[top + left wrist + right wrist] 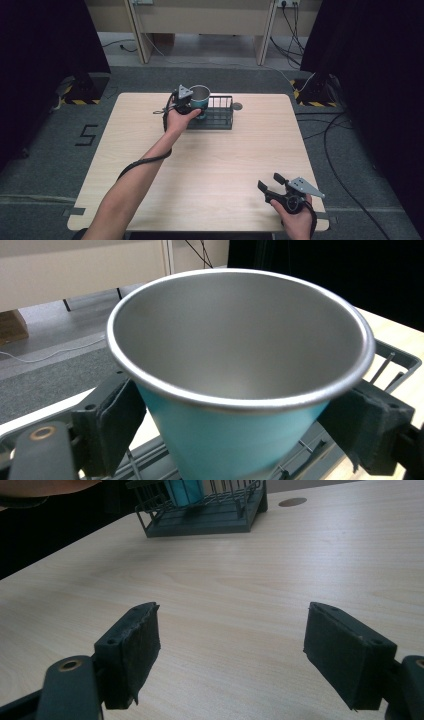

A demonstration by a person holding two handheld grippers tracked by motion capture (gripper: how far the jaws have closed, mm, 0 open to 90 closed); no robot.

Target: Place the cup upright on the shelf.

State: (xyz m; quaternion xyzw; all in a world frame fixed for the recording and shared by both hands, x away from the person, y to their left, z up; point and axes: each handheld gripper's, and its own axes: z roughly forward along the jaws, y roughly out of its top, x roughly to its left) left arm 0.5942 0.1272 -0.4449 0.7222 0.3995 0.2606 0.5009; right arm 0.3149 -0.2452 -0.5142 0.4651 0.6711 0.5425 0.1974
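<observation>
At the far edge of the wooden table, the left gripper clamps a teal metal cup by its tapered wall just under the rolled rim, holding it upright over the left end of a dark wire rack. Near the front right corner, the right gripper rests with jaws spread, holding nothing. Thin and rigid, the cup looks light but slick, and the grip under the flared rim seems the safest against slipping.

left claw: black, grey triangular plate, black cable | right claw: same | forearms bare
</observation>
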